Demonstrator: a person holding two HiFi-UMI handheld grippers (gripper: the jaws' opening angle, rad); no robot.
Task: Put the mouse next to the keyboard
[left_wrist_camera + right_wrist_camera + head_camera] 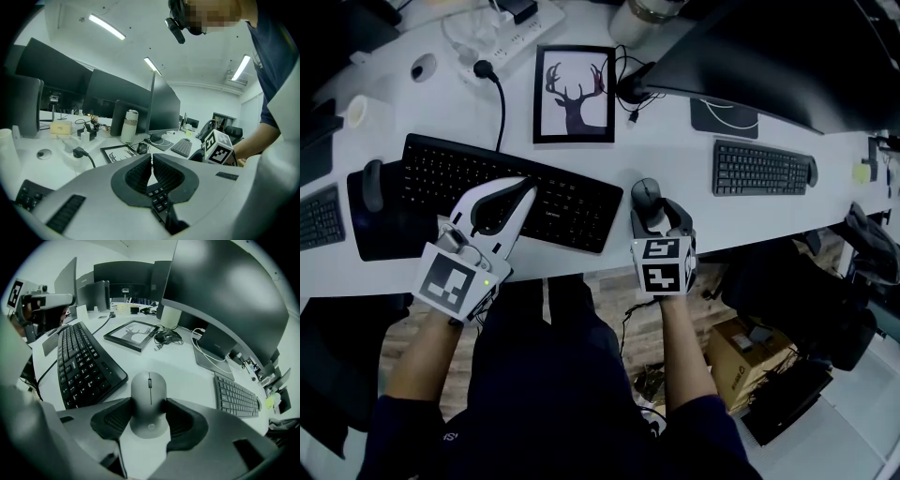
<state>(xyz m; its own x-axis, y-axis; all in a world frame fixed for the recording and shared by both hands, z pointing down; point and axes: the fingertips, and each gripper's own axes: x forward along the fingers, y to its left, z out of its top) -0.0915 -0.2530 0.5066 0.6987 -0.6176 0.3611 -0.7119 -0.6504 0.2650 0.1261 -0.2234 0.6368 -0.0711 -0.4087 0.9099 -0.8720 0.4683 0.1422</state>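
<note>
A grey mouse [148, 399] rests on the white desk just right of the black keyboard [82, 363]. My right gripper [149, 414] is shut on the mouse, one jaw pressed against each of its sides. From the head view the mouse [646, 196] pokes out ahead of the right gripper [661, 223], near the right end of the keyboard [508, 188]. The left gripper [502, 208] hovers over the keyboard's middle with its jaws shut and nothing between them [152, 174].
A framed deer picture [574, 93] lies behind the keyboard. A second keyboard [763, 169] sits at the right under a monitor [769, 56]. A power strip [508, 36] with cables is at the back left, a black mousepad [389, 212] at the left.
</note>
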